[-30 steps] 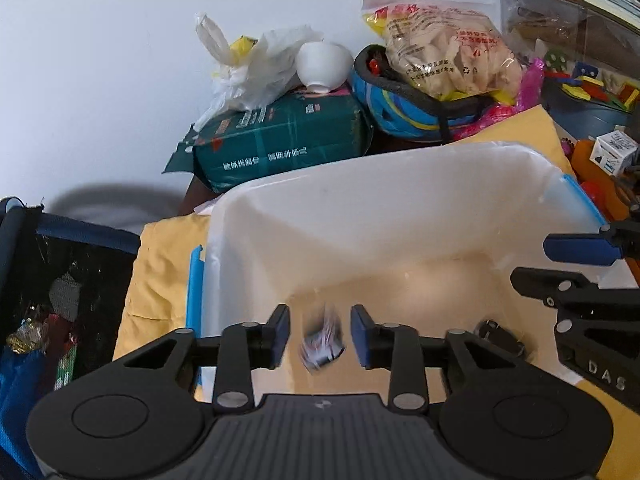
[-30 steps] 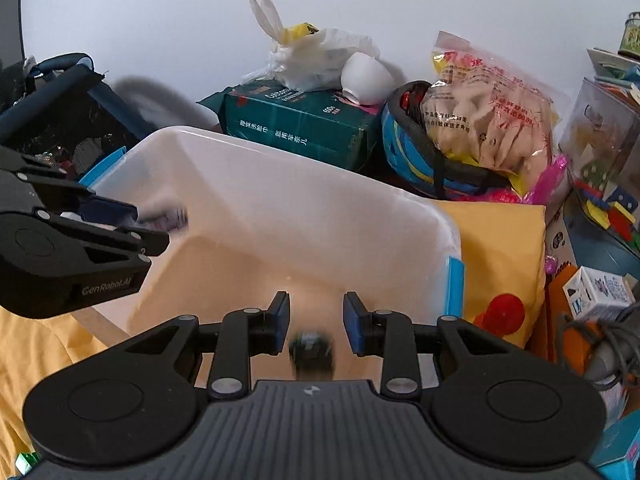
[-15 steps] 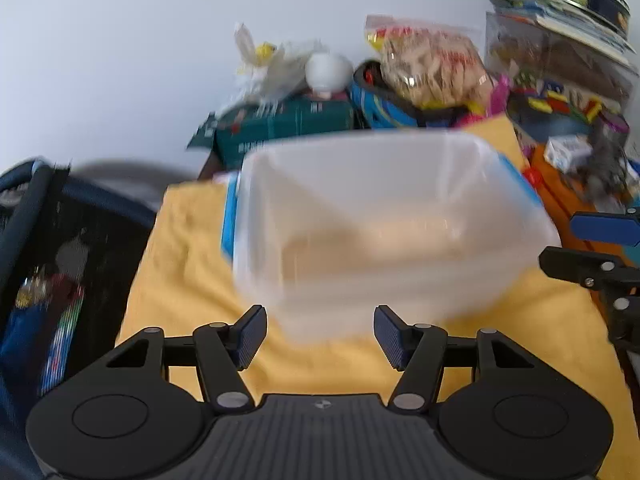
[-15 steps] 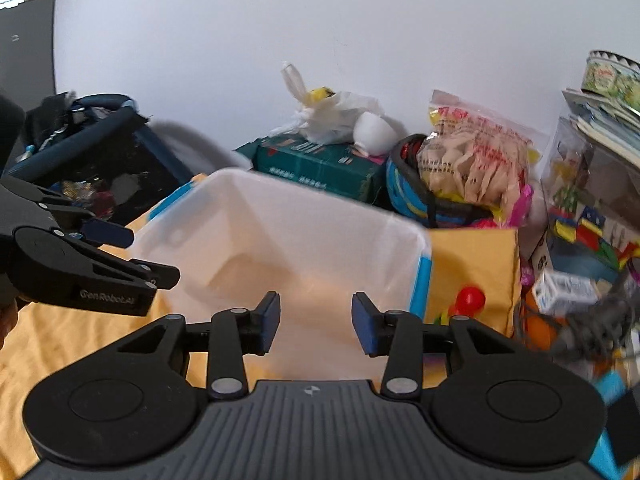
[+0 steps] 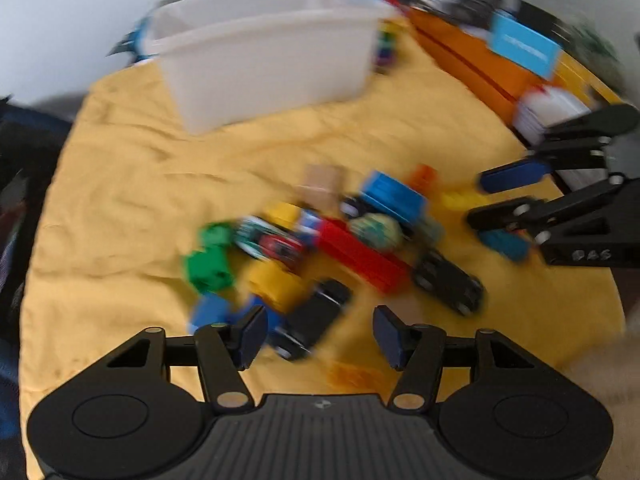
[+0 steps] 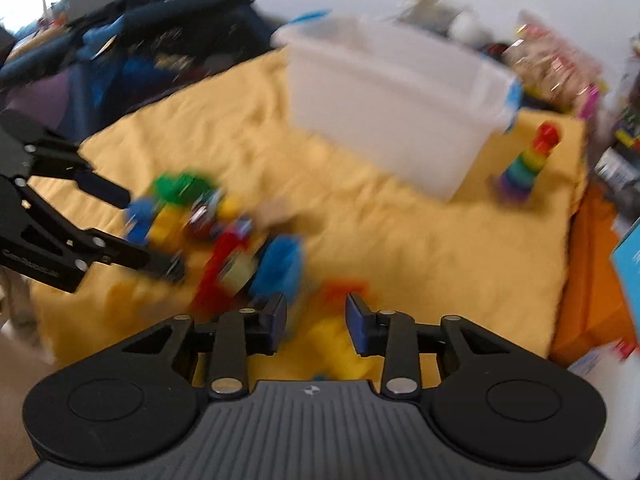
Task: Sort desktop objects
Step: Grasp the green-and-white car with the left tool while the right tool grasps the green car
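Toys [image 5: 320, 240] just beyond left gripper [image 5: 318, 336]

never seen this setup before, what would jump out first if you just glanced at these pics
The bright heap of toys at the middle of the yellow cloth: green, red and blue building blocks tangled with small black toy cars. Behind it stands a large white plastic bin, with a rainbow stacking toy upright beside it. The left gripper and right gripper hang over the near edge of the heap, both holding nothing.
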A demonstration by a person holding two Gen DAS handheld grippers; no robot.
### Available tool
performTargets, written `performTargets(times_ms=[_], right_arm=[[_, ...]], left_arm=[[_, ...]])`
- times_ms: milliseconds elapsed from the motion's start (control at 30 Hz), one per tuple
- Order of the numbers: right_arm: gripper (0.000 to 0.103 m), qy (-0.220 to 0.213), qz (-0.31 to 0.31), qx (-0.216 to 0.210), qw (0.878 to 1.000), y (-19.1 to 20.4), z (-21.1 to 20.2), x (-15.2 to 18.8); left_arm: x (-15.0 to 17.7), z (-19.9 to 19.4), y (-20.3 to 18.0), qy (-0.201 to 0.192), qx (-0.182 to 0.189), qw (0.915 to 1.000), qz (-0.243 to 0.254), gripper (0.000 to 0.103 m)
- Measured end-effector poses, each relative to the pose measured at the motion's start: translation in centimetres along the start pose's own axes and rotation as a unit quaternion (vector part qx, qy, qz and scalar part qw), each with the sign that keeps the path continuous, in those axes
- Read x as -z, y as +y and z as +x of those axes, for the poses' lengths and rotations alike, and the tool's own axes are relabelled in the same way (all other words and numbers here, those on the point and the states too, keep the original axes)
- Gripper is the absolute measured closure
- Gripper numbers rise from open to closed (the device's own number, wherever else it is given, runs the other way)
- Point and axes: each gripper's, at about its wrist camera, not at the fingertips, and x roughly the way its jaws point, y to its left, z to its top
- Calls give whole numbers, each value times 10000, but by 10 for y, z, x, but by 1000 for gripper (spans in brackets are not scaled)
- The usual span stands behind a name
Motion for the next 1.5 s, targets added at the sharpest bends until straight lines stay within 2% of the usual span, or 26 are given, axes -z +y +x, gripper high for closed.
performTargets(times_ms=[167,300,400,467,533,633,733,900,1000,1033,1067,1167,1233,1333,1367,1400,1433,1500], right_arm=[[72,111,-443,-412,9981,32,-2,23],[74,284,-585,-568,9963,48,11,31],[75,368,-640,-419,9964,53,21,36],[78,402,-651,-236,9968,52,24,37],[83,458,-538,-145,9974,48,26,37],[84,537,-366,-88,9978,42,28,38],[85,549,-459,-36,9974,45,25,38],[85,553,-338,-225,9976,48,21,35],[85,588,13,-619,9963,43,18,33],[85,642,137,-843,9943,41,18,32],[85,693,249,-1052,9917,39,19,32],[85,792,536,-1287,9871,36,24,35],[84,818,703,-1306,9855,30,27,36],[84,804,903,-1336,9836,22,29,36],[84,817,965,-1374,9824,19,30,36],[84,822,1006,-1400,9816,17,31,35],[83,816,1015,-1394,9816,15,32,35],[76,801,980,-1269,9838,15,29,34]], left_arm=[[5,6,-22,128,109,9986,494,42],[13,16,-20,288,121,9986,432,42],[15,20,-14,270,141,9990,326,43],[14,23,-14,279,128,9983,501,59],[12,26,-16,363,78,9960,813,64],[7,23,-16,326,75,9938,1063,64],[1,16,-15,208,105,9913,1298,64],[-4,35,-17,259,-73,9846,1727,64],[-6,48,-10,381,-51,9857,1641,70],[-6,51,-6,417,-13,9870,1555,81],[-7,51,-1,439,69,9893,1392,82],[-12,42,20,534,860,9934,536,82],[-10,38,32,626,1258,9901,2,82],[-3,44,52,829,1830,9747,-982,82],[-1,47,54,874,1800,9737,-1091,82],[1,48,53,869,1574,9781,-1048,80],[2,45,49,831,1292,9841,-891,72],[2,34,41,631,892,9929,-477,69]])
